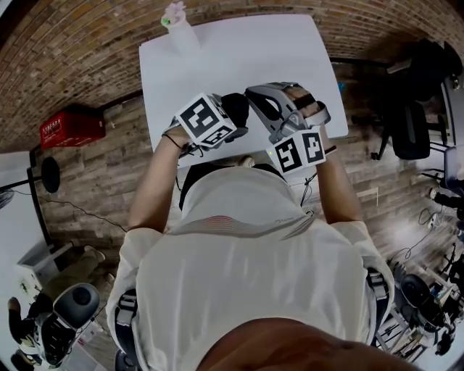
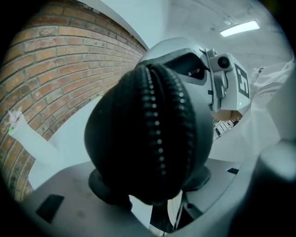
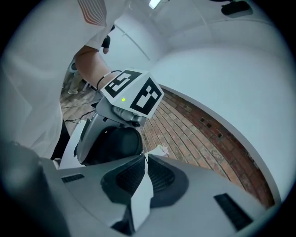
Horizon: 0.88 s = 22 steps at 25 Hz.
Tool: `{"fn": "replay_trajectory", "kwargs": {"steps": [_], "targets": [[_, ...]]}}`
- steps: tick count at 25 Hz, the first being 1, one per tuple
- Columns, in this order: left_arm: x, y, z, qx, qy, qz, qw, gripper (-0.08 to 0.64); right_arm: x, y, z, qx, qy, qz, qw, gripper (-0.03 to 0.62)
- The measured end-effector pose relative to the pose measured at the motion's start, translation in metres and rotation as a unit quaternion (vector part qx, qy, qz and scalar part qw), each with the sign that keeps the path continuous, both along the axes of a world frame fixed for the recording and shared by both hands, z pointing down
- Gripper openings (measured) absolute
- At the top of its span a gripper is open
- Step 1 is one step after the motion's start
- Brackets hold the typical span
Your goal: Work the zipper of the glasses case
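Note:
The black glasses case fills the left gripper view, its zipper running up the middle toward the camera. My left gripper is shut on it, one pad on each side. In the head view the case is held above the near edge of the white table, just past the left gripper's marker cube. My right gripper points at the case from the right. In the right gripper view its jaws are shut with nothing plainly between them, and the case sits a little beyond the tips.
The white table carries a small crumpled white thing at its far left corner. A red box lies on the brick-patterned floor to the left. A black office chair stands to the right.

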State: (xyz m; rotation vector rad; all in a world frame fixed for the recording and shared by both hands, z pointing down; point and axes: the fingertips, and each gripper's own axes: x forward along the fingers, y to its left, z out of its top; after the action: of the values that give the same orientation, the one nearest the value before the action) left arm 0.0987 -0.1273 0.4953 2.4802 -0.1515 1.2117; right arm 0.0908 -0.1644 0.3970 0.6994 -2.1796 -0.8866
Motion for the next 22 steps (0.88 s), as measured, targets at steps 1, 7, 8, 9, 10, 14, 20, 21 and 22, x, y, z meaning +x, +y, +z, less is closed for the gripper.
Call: {"fn": "replay_trajectory", "kwargs": {"steps": [1,7,8,9,10,14,20,21,22], "targets": [[-0.001,0.000,0.003,0.003,-0.012,0.005,0.9999,0.272,0.000,0.001,0.001,0.001,0.006,-0.005,1.000,0.071],[-0.002,0.006,0.022,0.006,-0.059,0.029,0.9978,0.272,-0.003,0.009,0.010,0.001,0.028,-0.028,0.999,0.068],[-0.003,0.007,0.025,0.005,-0.062,0.032,0.9975,0.272,-0.005,0.010,0.012,0.001,0.031,-0.031,0.999,0.069],[-0.004,0.008,0.028,0.004,-0.066,0.036,0.9972,0.272,-0.006,0.011,0.014,0.000,0.035,-0.034,0.999,0.069],[-0.005,0.008,0.031,0.004,-0.071,0.039,0.9967,0.272,-0.007,0.011,0.015,0.000,0.039,-0.037,0.999,0.069],[-0.005,0.005,0.034,0.014,-0.064,0.034,0.9973,0.272,-0.009,0.011,0.018,-0.007,0.035,-0.035,0.999,0.071],[0.000,-0.010,0.021,0.019,0.019,-0.029,0.9992,0.270,0.000,0.000,0.012,-0.017,0.001,0.000,1.000,0.084],[0.000,-0.014,0.016,0.023,0.038,-0.043,0.9981,0.270,0.005,-0.003,0.012,-0.021,-0.009,0.013,1.000,0.080],[-0.001,-0.019,0.010,0.029,0.058,-0.060,0.9961,0.270,0.010,-0.007,0.011,-0.027,-0.023,0.030,0.999,0.076]]}}
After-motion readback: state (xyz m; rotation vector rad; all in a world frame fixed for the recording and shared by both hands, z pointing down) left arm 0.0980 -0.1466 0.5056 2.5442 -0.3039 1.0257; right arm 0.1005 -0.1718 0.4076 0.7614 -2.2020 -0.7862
